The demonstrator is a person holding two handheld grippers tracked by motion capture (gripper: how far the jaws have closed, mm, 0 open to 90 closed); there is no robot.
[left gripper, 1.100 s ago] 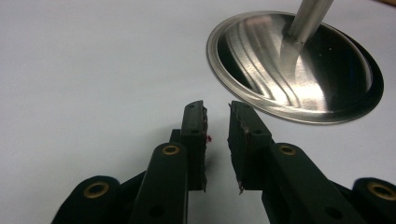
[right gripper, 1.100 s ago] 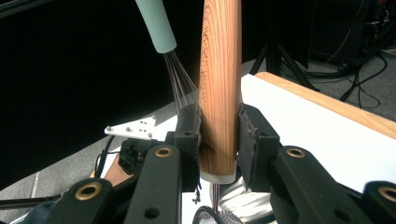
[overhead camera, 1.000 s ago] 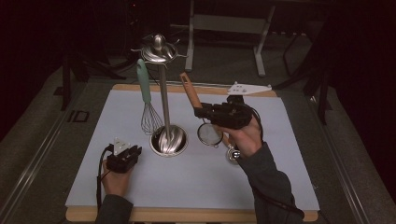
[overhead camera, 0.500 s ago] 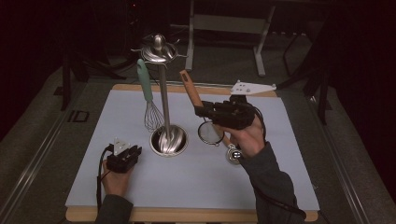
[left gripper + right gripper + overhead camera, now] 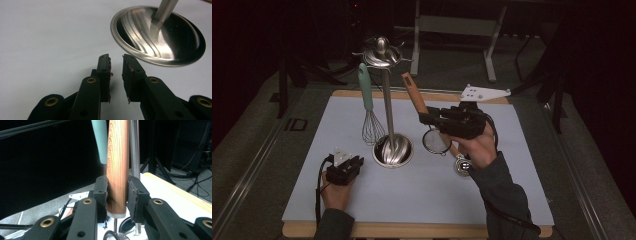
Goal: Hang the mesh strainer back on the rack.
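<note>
Strainer (image 5: pixel 436 140) (clamped by right gripper (image 5: pixel 430 119)) hangs beside stand (image 5: pixel 388 117).

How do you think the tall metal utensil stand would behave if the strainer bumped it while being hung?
The stand would probably wobble rather than slide: its thin pole rises high above a small round base. The whisk hanging on one side may pull it off balance, so a push from the wooden-handled strainer in the right gripper could tip it. The polished base looks slippery.
</note>
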